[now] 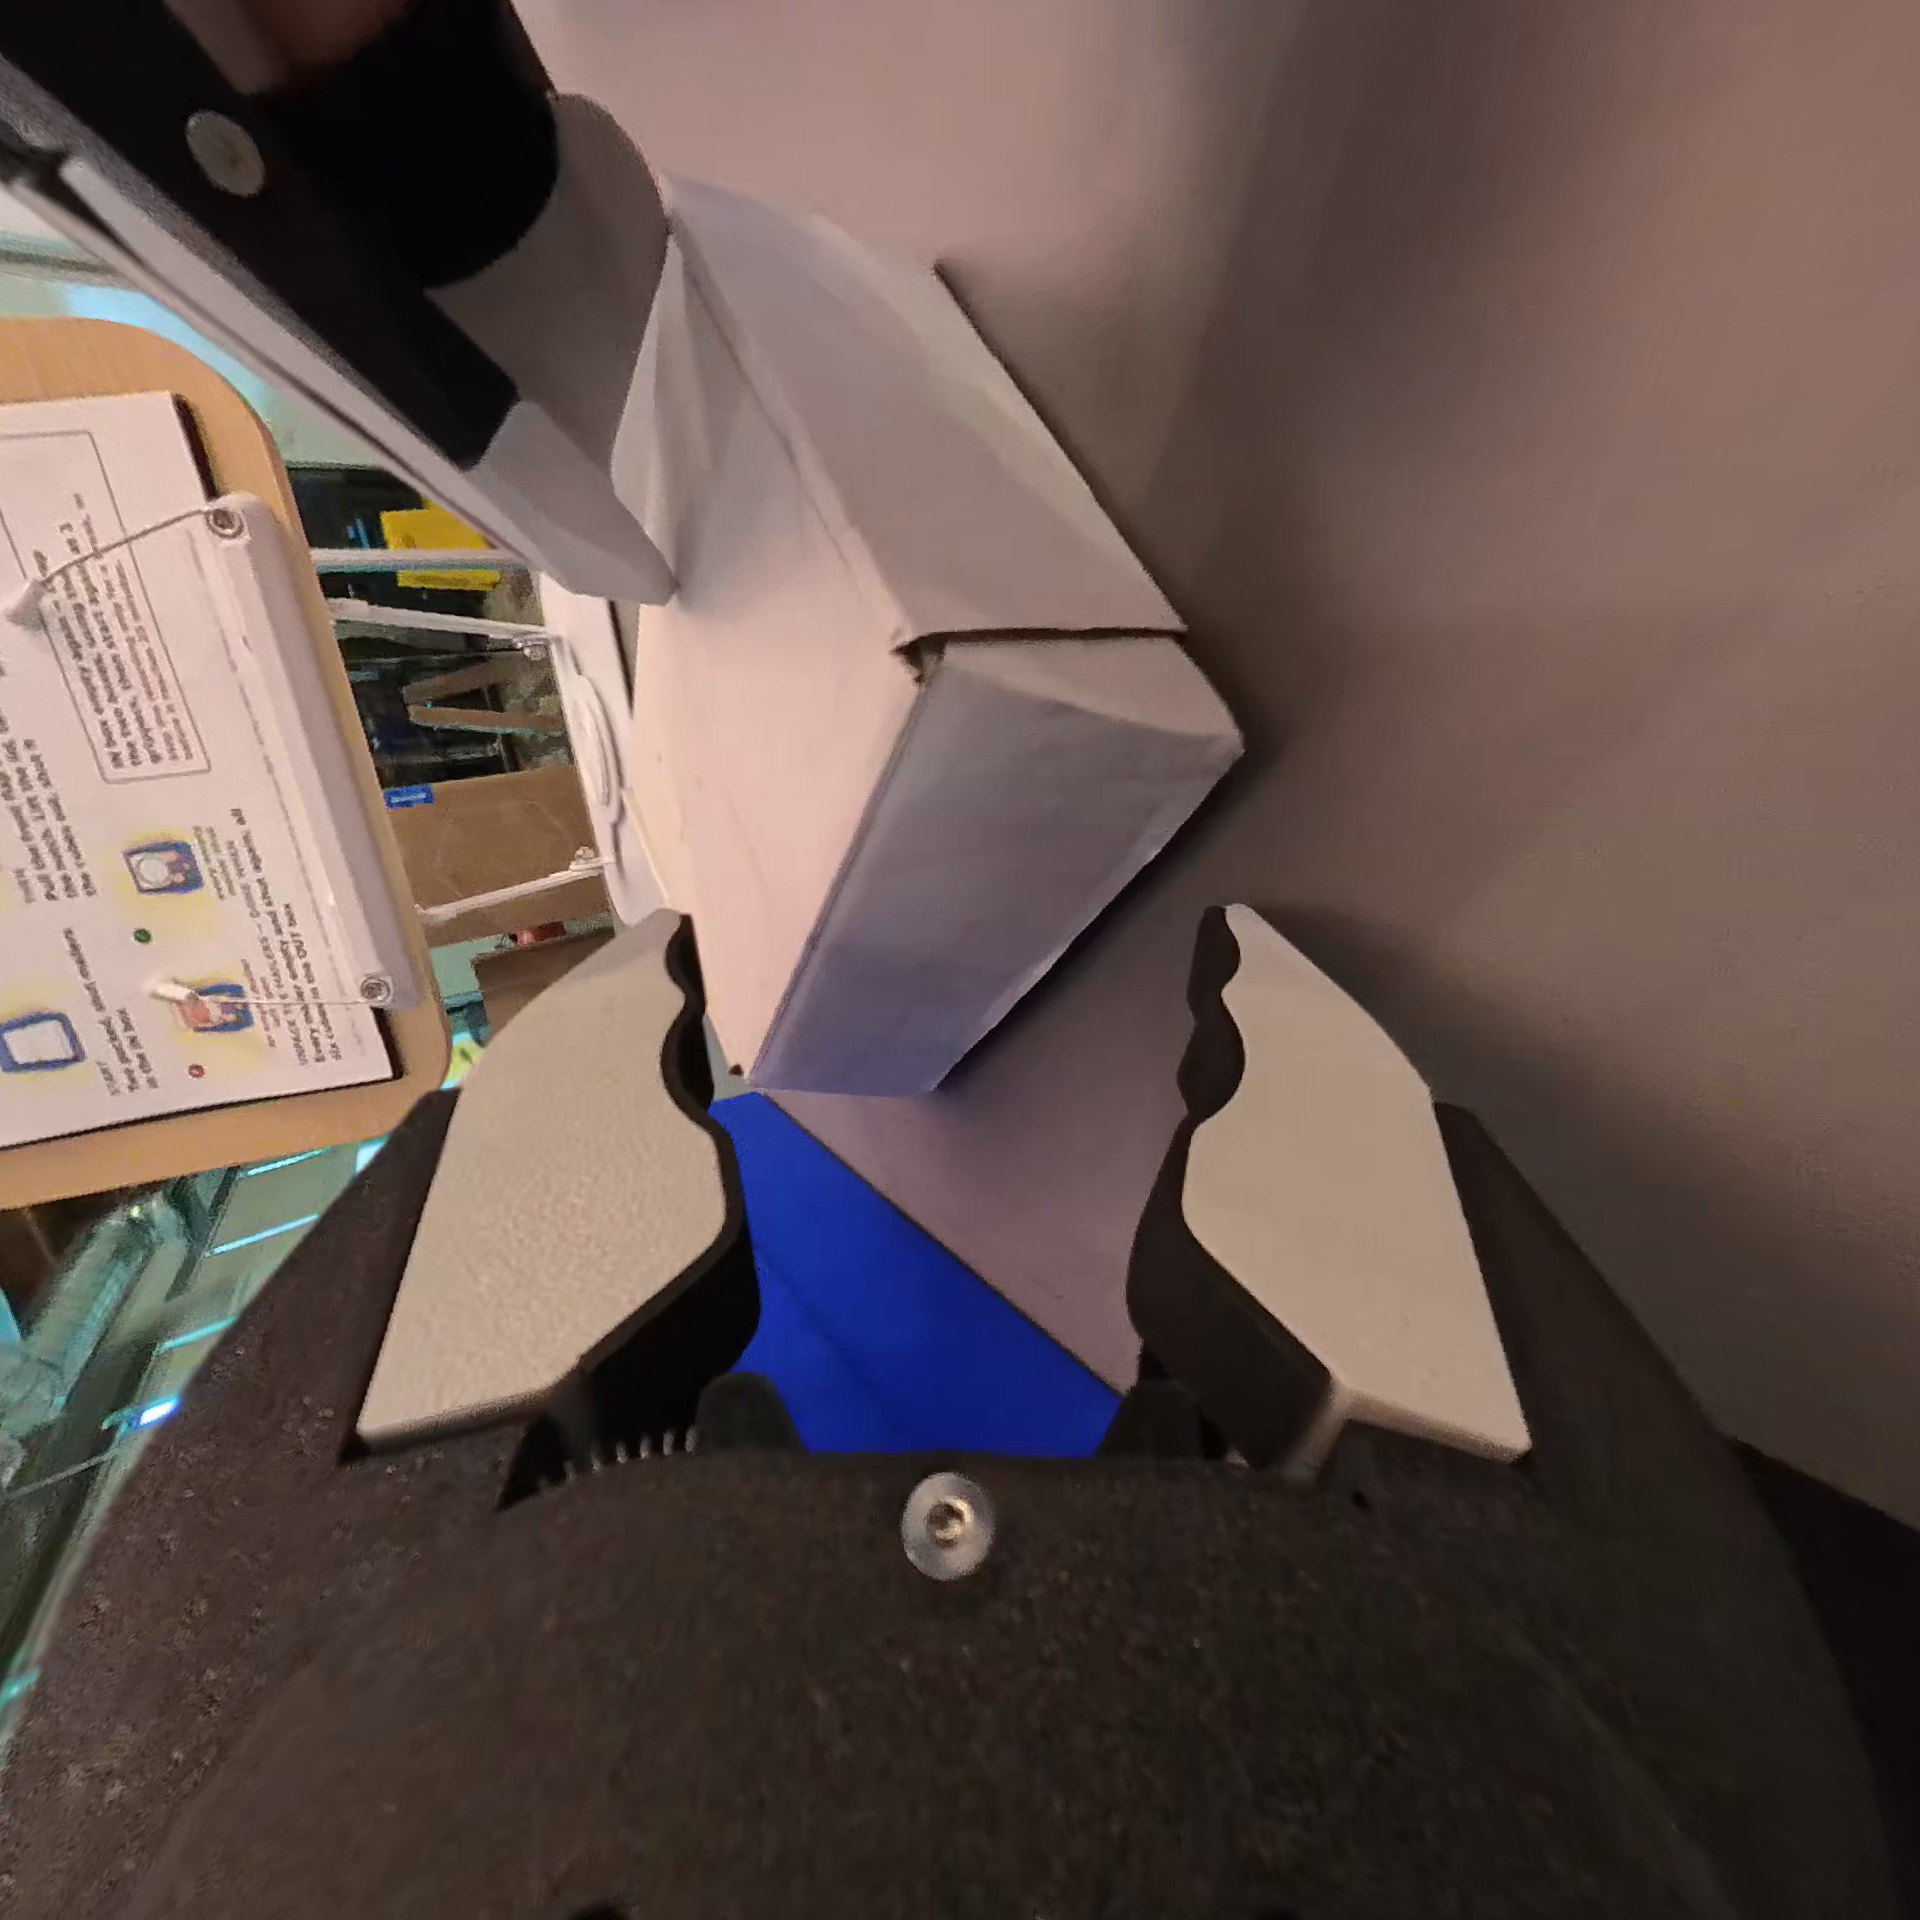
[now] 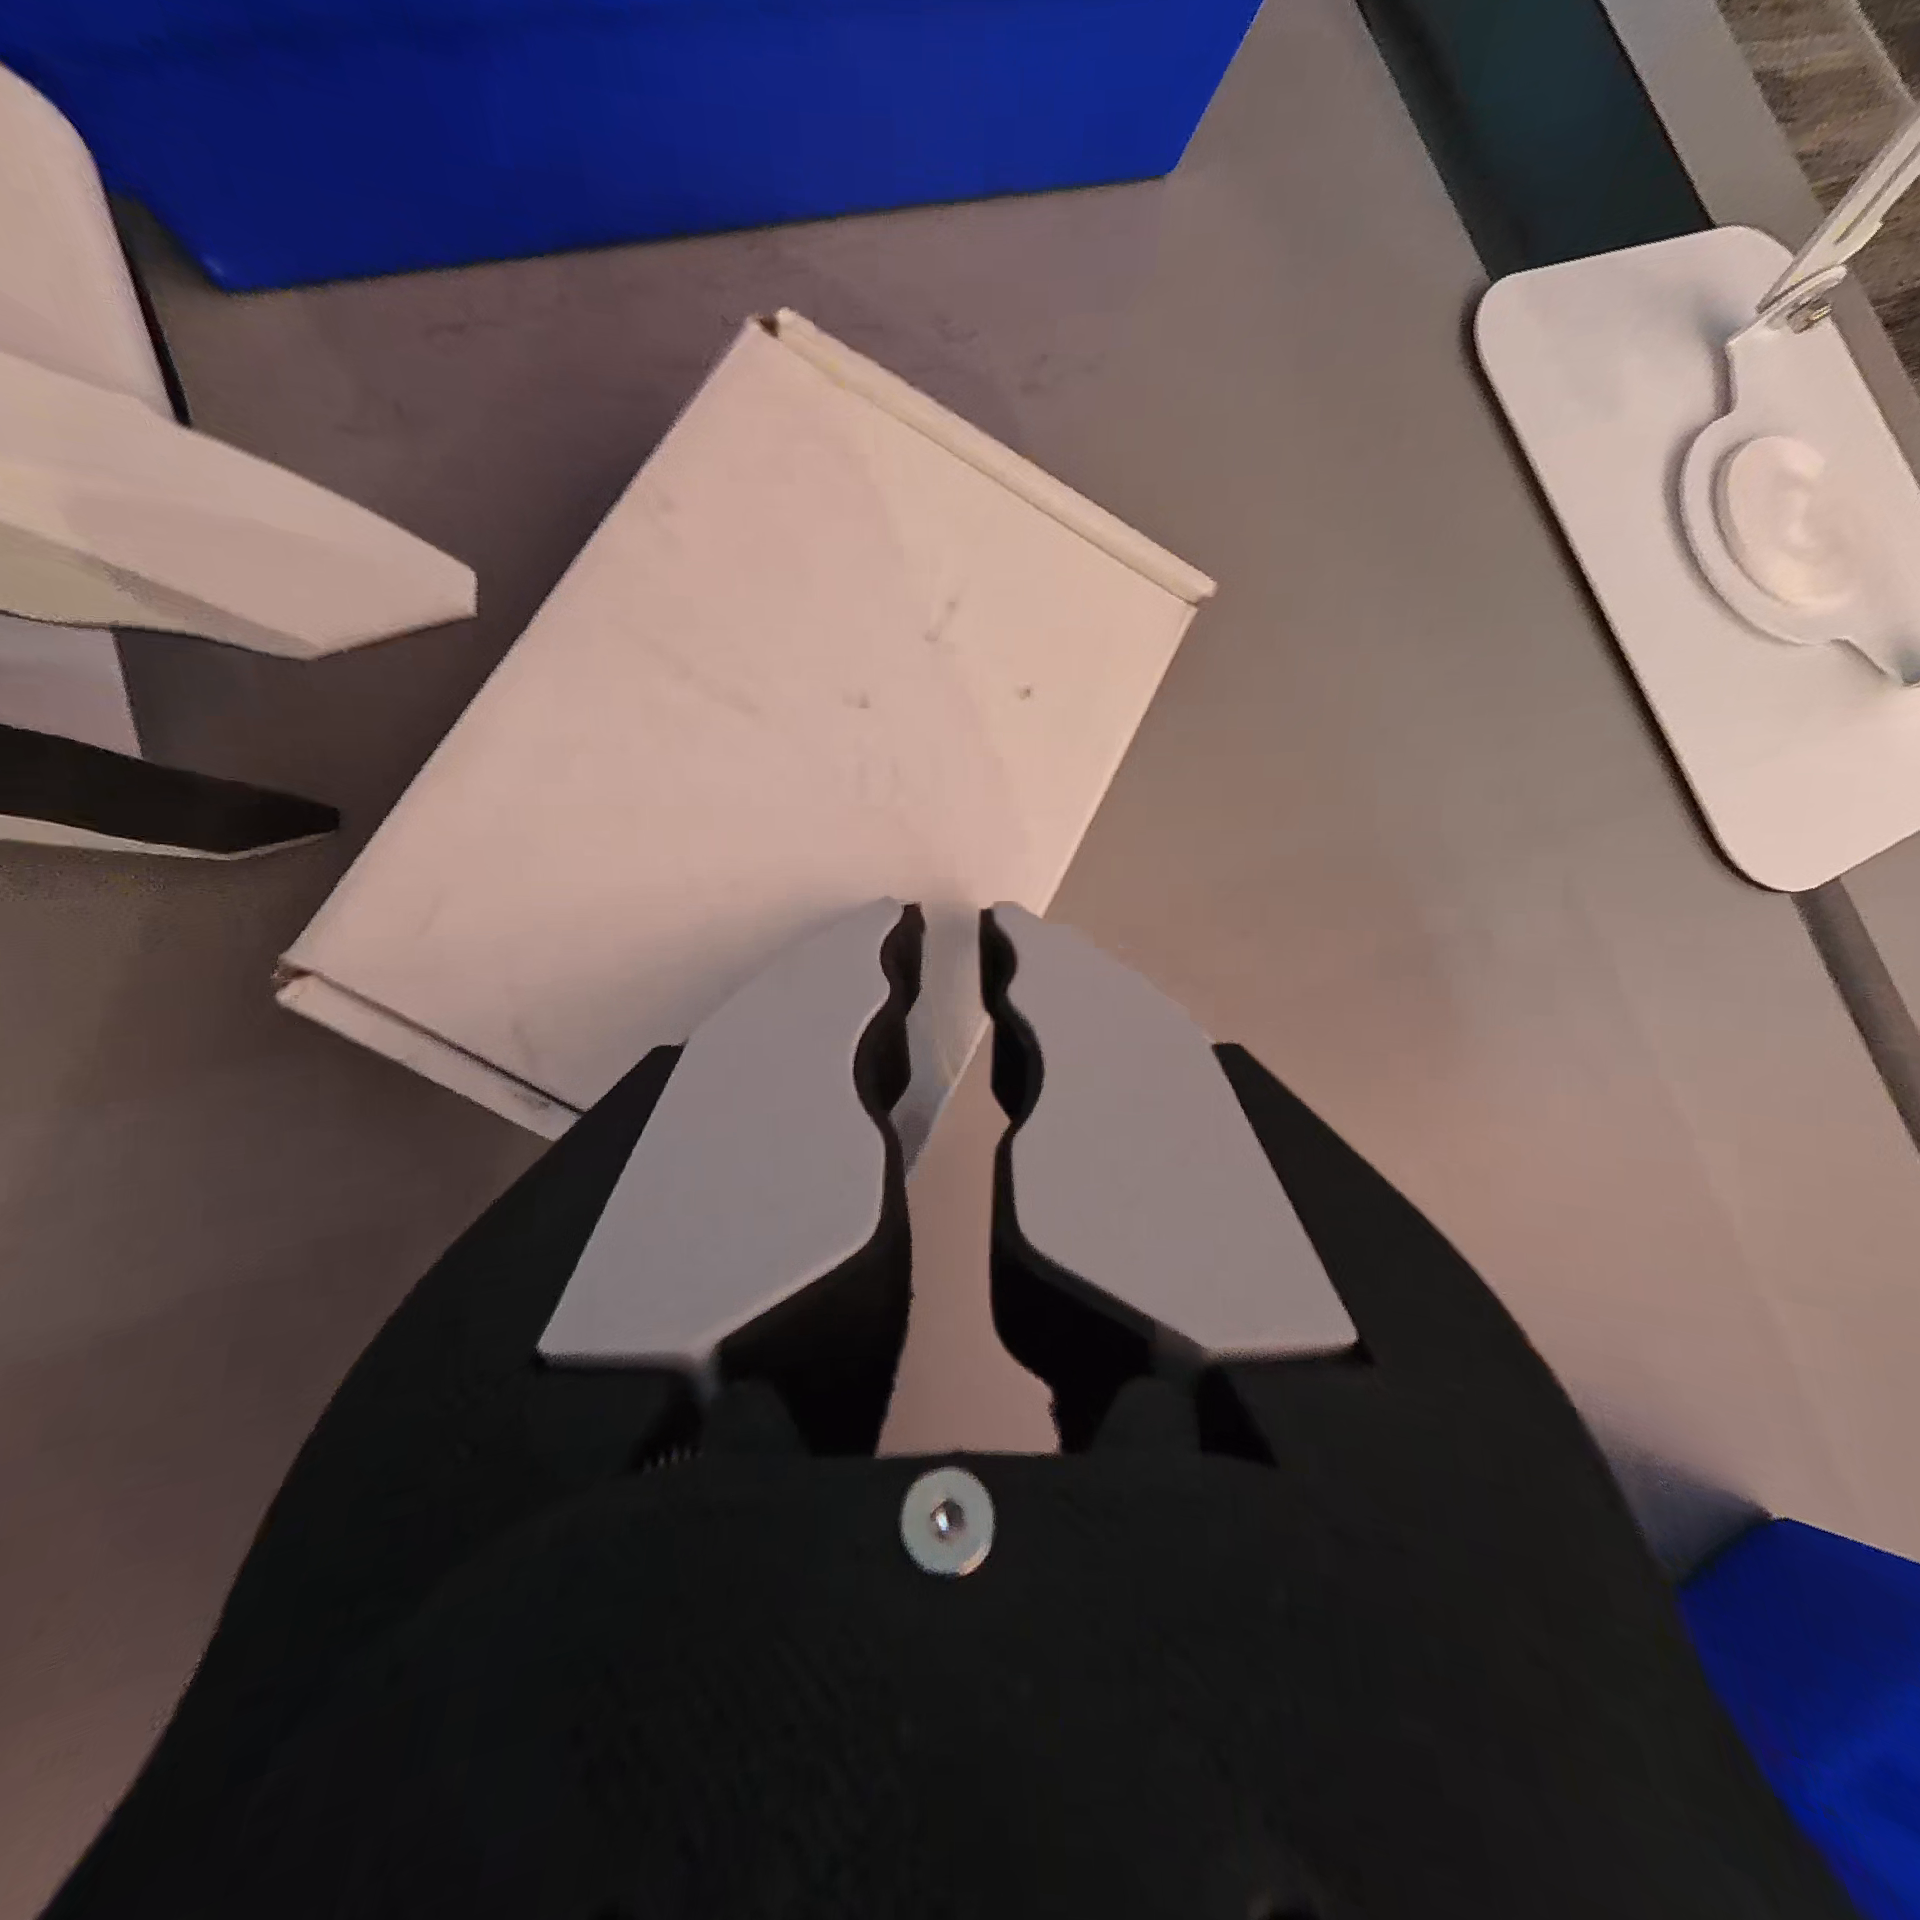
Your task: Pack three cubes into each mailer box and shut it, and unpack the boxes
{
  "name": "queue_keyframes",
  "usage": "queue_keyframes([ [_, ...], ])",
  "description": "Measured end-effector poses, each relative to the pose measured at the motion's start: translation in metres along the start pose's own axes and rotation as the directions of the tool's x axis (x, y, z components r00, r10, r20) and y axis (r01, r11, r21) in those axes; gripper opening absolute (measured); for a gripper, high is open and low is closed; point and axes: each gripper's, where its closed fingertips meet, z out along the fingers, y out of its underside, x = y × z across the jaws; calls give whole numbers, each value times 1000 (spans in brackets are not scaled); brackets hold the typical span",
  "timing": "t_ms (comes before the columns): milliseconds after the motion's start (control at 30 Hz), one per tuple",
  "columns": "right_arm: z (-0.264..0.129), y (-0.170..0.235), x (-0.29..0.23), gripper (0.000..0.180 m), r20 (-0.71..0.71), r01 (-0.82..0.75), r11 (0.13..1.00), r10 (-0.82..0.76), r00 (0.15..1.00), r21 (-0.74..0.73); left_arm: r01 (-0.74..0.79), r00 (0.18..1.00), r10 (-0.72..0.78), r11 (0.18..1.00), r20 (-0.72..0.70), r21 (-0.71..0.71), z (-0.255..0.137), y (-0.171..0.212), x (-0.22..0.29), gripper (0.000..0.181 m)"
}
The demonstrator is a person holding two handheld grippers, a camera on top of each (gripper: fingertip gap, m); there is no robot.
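A white mailer box (image 2: 779,707) lies shut and flat on the grey table (image 2: 1299,935). My right gripper (image 2: 951,912) is over the box's near corner, jaws almost together with nothing between them. In the left wrist view the box (image 1: 987,862) is seen from its end, and the right gripper's fingertips (image 1: 634,561) rest on its top face. My left gripper (image 1: 945,930) is open and empty, just short of the box's end. It also shows at the left edge of the right wrist view (image 2: 405,707), beside the box. No cubes are in view.
A blue bin (image 2: 623,125) stands behind the box and shows under my left gripper (image 1: 883,1299). Another blue bin corner (image 2: 1818,1683) is at the near right. A white stand base (image 2: 1662,571) sits at the table's right edge. A wooden board with a printed sheet (image 1: 156,779) stands left.
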Motion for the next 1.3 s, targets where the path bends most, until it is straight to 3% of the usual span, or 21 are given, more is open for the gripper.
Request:
queue_keyframes([
  [567,1,1,-4,4,57,-103,995,104,993,-13,-168,979,178,981,-103,91,9,-21,1,89],
  [867,2,1,-3,5,57,-109,994,109,992,-12,-212,977,213,963,13,166,7,-26,-5,93],
  [1067,1,1,-1,4,18,-62,998,62,998,-19,-166,986,158,971,61,174,3,-21,-9,93],
  [1300,1,1,-2,3,-5,-36,999,35,999,-21,-175,983,161,965,89,194,-1,-18,-1,76],
])
